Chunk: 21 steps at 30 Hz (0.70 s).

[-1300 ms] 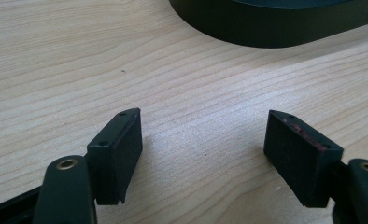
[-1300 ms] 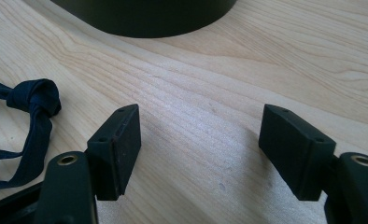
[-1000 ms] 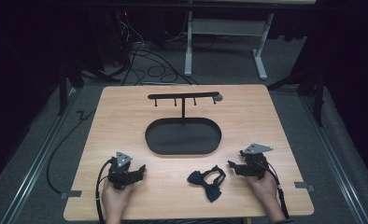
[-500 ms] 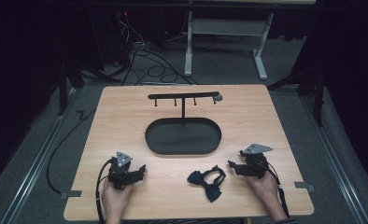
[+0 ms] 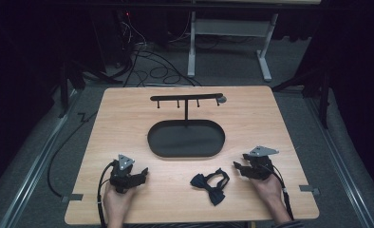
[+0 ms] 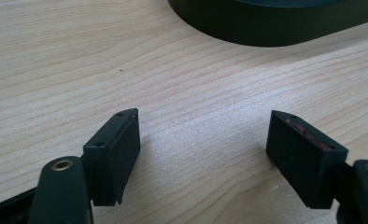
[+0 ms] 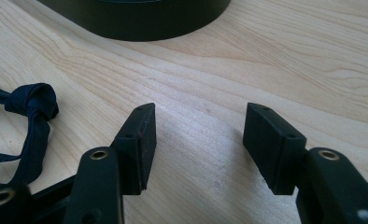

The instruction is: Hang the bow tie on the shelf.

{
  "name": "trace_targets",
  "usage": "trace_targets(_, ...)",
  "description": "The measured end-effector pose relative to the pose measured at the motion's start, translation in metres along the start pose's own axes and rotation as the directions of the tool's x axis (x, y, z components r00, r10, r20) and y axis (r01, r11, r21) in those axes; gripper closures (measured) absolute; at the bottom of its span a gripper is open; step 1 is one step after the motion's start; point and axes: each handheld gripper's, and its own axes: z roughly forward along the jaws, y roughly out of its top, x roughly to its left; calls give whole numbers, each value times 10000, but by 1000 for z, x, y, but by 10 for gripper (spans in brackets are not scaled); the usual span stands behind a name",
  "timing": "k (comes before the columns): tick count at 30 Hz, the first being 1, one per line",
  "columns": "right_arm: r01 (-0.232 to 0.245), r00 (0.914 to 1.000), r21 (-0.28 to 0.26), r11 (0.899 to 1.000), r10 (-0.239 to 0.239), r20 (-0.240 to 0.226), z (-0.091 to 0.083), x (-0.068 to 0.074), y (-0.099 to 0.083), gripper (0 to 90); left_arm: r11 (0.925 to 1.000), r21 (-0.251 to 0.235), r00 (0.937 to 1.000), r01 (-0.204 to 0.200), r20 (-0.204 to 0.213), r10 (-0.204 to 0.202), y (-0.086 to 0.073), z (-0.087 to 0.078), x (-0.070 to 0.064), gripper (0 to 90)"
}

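Wooden table (image 5: 251, 114) with hook stand (image 5: 186, 99) behind an oval tray (image 5: 186, 138); left gripper (image 5: 140, 175) and right gripper (image 5: 239, 167), jaws apart and empty, flank the bow tie (image 5: 210, 184), seemingly poised to lift it.

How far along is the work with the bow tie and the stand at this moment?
Nothing looks done: the bow tie lies flat on the table, apart from the black stand and its oval tray. Nothing is in hand: the left tongs and right tongs rest open on the wood either side of it, the right nearer. Left to do, probably: grasp the bow tie and bring it to the stand.
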Motion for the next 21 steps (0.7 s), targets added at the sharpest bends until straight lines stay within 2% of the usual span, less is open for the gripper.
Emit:
trace_targets(4,-158,9998,-11,9999,158,73,-1,-1,-1,456,10000,6,10000,-10,-1,10,0,0,0,266)
trace_targets(6,-307,9995,-195,9993,308,35,-6,-1,-2,471,10000,6,10000,-8,-2,8,0,0,0,265)
trace_targets(8,-434,9990,-158,9989,433,-102,-9,0,-1,496,10000,12,10000,-15,2,15,0,0,0,265)
trace_targets(10,-605,9970,-154,9980,597,-490,-14,0,0,514,10000,12,10000,-16,2,16,0,0,0,265)
trace_targets(14,-586,9965,-216,9980,572,-608,-20,2,0,549,10000,1,10000,-2,-1,2,0,0,0,266)
trace_targets(15,-457,9963,-195,9988,441,-737,-20,4,-1,573,10000,3,10000,-3,5,3,0,0,0,265)
trace_targets(18,-373,9962,-154,9992,360,-794,-21,6,-1,582,10000,-8,10000,4,-10,-4,0,0,0,265)
trace_targets(21,-291,9948,-374,9989,253,-984,-25,9,0,585,10000,0,10000,-2,-9,2,0,0,0,265)
